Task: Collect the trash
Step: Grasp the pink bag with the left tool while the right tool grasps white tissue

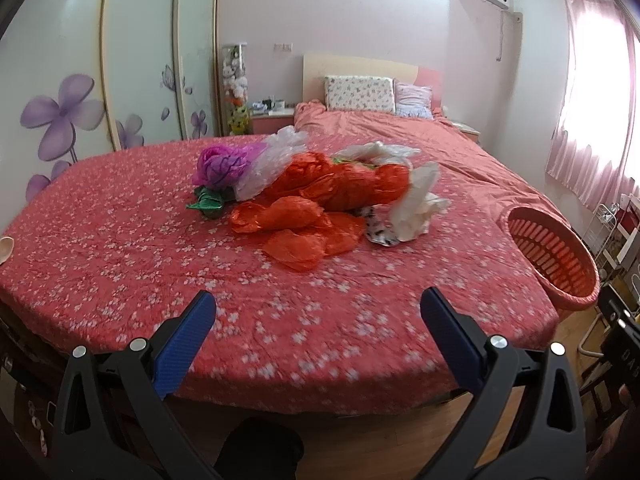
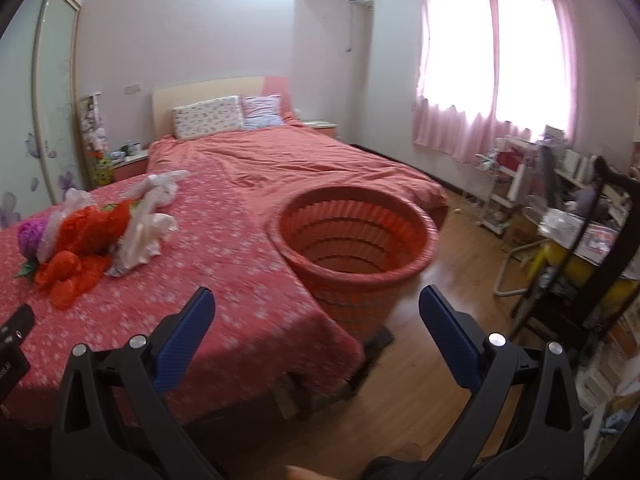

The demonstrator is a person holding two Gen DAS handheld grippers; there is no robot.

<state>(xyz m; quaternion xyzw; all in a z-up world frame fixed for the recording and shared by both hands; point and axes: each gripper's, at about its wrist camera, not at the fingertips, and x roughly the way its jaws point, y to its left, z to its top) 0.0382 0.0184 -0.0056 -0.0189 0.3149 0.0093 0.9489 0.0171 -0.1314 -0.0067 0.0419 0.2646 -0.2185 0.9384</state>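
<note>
A heap of crumpled plastic bags lies on the red flowered bedspread: orange bags, a purple bag, a clear bag, a white bag and a green scrap. The heap also shows in the right wrist view. An orange slatted basket stands on the floor at the bed's right corner, empty; it also shows in the left wrist view. My left gripper is open and empty over the bed's near edge. My right gripper is open and empty in front of the basket.
Pillows and a headboard are at the far end. A flowered wardrobe stands left. A pink-curtained window, a cluttered desk and a chair stand right. Wood floor lies beside the bed.
</note>
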